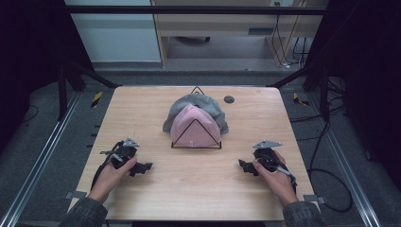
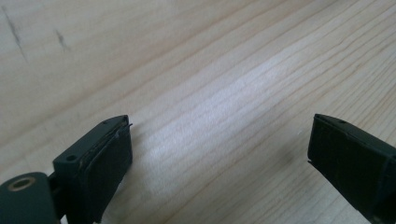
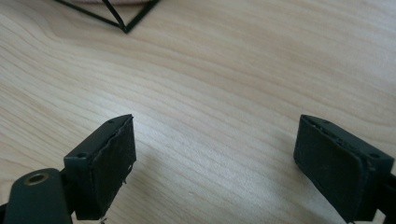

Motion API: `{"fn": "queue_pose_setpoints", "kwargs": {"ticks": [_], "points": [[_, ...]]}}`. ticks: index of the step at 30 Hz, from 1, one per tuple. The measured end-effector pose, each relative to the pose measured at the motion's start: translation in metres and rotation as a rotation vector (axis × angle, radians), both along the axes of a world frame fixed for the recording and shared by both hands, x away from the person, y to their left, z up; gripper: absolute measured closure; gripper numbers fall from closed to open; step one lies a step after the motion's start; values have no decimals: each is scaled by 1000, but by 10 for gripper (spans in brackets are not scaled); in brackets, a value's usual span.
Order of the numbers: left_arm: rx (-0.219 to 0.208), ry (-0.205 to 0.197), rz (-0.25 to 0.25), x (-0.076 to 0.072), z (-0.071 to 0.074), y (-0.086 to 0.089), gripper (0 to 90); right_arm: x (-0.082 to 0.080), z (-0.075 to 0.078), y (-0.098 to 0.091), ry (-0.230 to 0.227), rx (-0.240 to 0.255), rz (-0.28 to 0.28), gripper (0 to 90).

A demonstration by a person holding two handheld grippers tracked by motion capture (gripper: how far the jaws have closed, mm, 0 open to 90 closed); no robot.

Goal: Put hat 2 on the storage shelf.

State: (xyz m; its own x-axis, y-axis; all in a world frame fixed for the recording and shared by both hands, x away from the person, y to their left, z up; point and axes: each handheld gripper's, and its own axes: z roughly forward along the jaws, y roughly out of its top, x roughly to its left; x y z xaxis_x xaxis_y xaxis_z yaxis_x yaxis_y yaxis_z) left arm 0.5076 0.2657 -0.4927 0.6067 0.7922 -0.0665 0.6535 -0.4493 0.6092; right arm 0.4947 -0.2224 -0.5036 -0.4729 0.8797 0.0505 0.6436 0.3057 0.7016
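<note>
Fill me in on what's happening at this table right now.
A person sits at a wooden table with a two-jaw gripper in each hand. The left gripper and the right gripper both rest near the front edge, jaws open and holding nothing. In the middle of the table a pink hat and a grey hat sit stacked on a black wire stand, the pink one in front. Neither gripper touches the hats or the stand.

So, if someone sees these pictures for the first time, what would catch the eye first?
Probably the pink cap on a black wire stand at the table's middle, with a grey cap behind it. Next, the two hands near the front edge: the left hand-held gripper and the right hand-held gripper point inward, both open over bare wood.
</note>
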Motion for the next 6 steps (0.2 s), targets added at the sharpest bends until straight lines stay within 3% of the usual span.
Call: {"fn": "queue_pose_setpoints", "kwargs": {"ticks": [2, 6], "points": [[-22, 4, -9, 0, 0, 3, 46, -1, -2, 0, -18, -6, -4, 126], [27, -43, -28, 2, -4, 7, 30, -4, -6, 3, -55, -38, -4, 101]]}}
